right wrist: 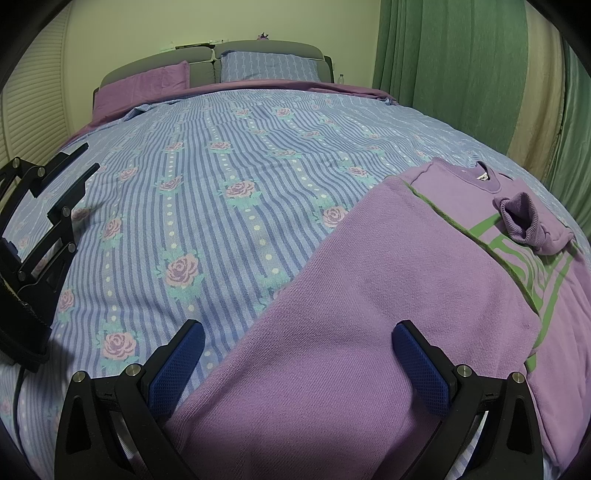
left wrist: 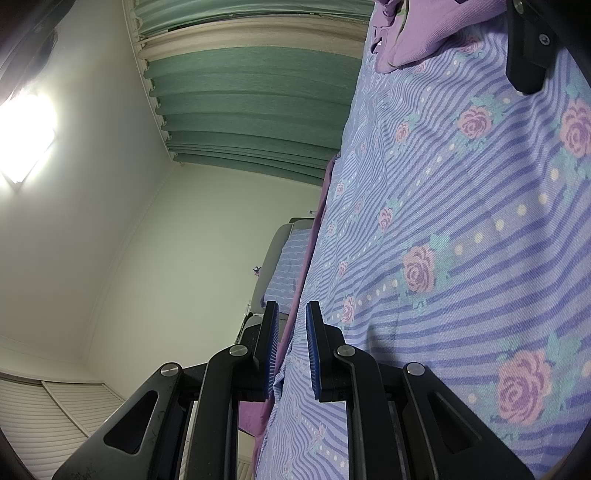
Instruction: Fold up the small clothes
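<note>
A purple sweater [right wrist: 406, 295] with a green print lies on the flowered bedspread [right wrist: 221, 166], one side folded over and a cuff [right wrist: 521, 221] resting on its chest. My right gripper [right wrist: 299, 332] is open, its blue pads on either side of the folded part near the hem, just above it. My left gripper [left wrist: 291, 317] is tipped on its side over the bedspread [left wrist: 461, 221], its pads a small gap apart with nothing between them. It shows at the left edge of the right wrist view [right wrist: 83, 157]. A corner of the sweater [left wrist: 417, 33] shows at the top of the left view.
Pillows [right wrist: 269, 66] and a grey headboard [right wrist: 258, 48] stand at the far end of the bed. Green curtains [right wrist: 461, 74] hang on the right. Louvred doors [right wrist: 29, 110] are on the left. A ceiling light [left wrist: 26, 136] glares in the left view.
</note>
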A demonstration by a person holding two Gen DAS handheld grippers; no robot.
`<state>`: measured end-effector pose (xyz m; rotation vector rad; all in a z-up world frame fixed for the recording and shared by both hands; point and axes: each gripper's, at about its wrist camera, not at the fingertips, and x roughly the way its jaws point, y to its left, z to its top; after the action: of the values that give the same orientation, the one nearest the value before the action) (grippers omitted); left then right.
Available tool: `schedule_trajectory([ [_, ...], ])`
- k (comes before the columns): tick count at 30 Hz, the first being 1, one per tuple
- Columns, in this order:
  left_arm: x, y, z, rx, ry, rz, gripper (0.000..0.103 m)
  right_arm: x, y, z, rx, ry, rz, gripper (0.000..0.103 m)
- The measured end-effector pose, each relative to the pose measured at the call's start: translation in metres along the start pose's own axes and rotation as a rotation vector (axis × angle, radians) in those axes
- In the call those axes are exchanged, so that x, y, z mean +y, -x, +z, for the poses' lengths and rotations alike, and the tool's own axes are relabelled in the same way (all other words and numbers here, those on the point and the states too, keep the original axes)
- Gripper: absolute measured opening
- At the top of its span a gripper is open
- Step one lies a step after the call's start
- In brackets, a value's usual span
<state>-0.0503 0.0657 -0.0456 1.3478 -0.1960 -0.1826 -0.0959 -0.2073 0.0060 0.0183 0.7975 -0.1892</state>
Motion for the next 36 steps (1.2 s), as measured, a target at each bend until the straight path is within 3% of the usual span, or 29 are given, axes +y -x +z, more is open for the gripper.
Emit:
schedule_trajectory([
  [36,-0.0015,-0.0006,0.0004,0.000,-0.002,-0.001,0.016,0.0000,0.0000,0.0000,0.000,0.000,0.000,0.103],
])
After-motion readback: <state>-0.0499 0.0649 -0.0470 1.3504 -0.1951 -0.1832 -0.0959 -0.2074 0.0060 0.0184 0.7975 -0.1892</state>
